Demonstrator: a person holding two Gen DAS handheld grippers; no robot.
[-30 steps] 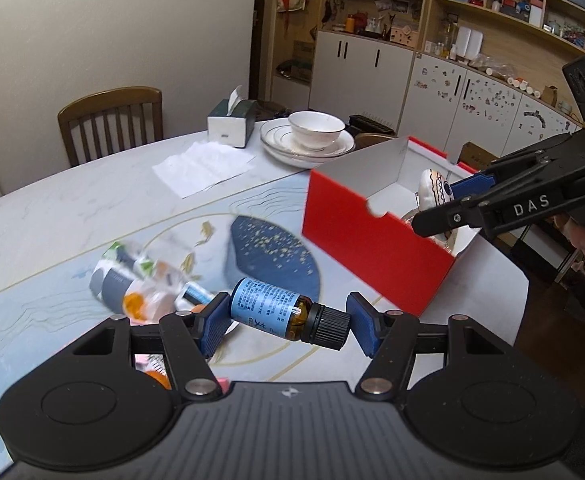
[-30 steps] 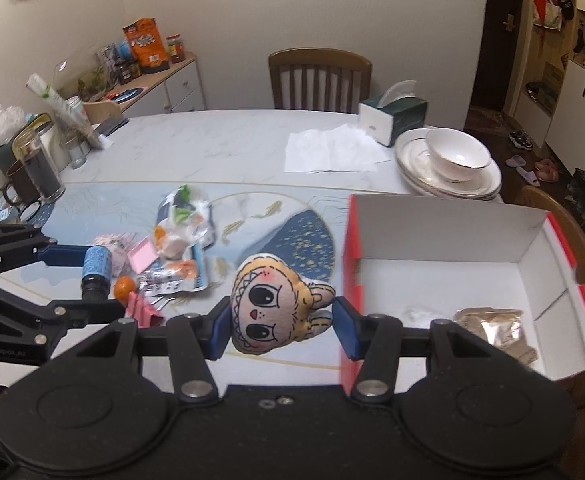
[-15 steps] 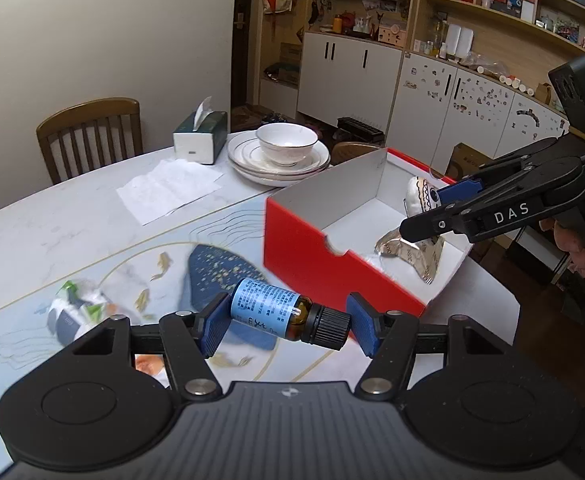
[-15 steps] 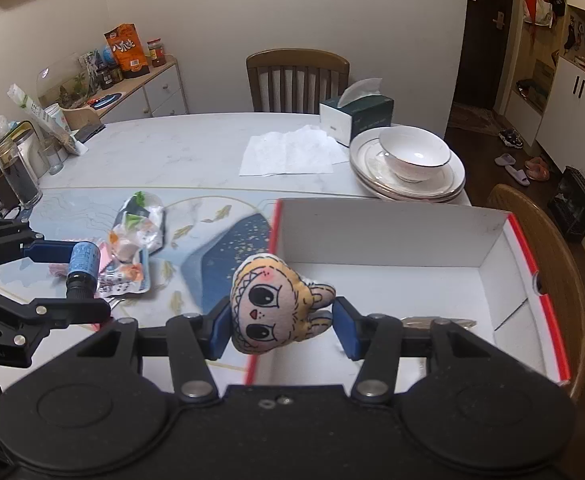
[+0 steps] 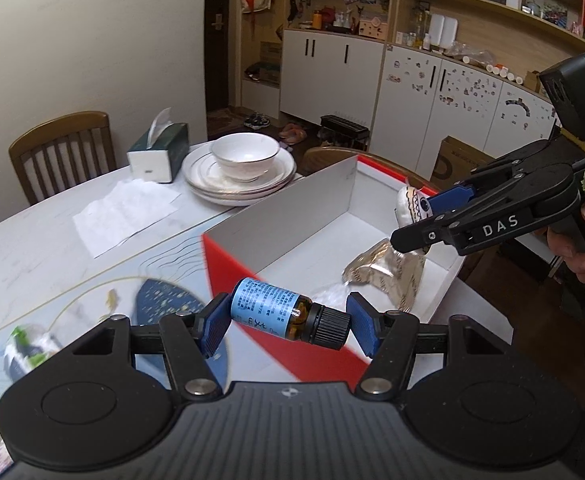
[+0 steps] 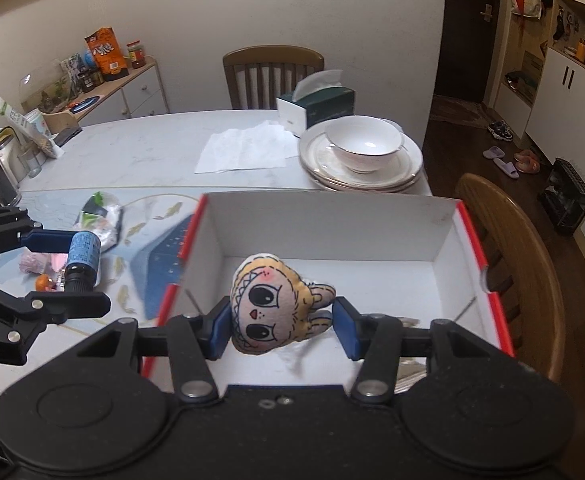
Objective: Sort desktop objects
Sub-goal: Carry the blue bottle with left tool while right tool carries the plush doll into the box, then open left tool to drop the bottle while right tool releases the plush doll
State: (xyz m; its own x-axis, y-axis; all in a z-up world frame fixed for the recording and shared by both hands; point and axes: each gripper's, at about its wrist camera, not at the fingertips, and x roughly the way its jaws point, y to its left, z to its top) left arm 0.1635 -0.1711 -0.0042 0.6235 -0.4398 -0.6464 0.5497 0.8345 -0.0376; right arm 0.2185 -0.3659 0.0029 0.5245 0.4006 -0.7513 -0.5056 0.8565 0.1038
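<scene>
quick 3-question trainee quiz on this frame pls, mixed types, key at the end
1. True or false: the left gripper grips the blue-labelled bottle end to end, base and cap against its pads.
2. The plush face toy in the right gripper hangs over: A) the stacked plates B) the red box C) the tissue box
3. Fill in: a white ___ sits on the stacked plates.

Key: 1 true; 2 B; 3 bowl

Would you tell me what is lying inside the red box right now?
Inside the red box lie a crinkled gold packet and something clear beside it; the right gripper and its plush toy hide part of the floor.
</scene>
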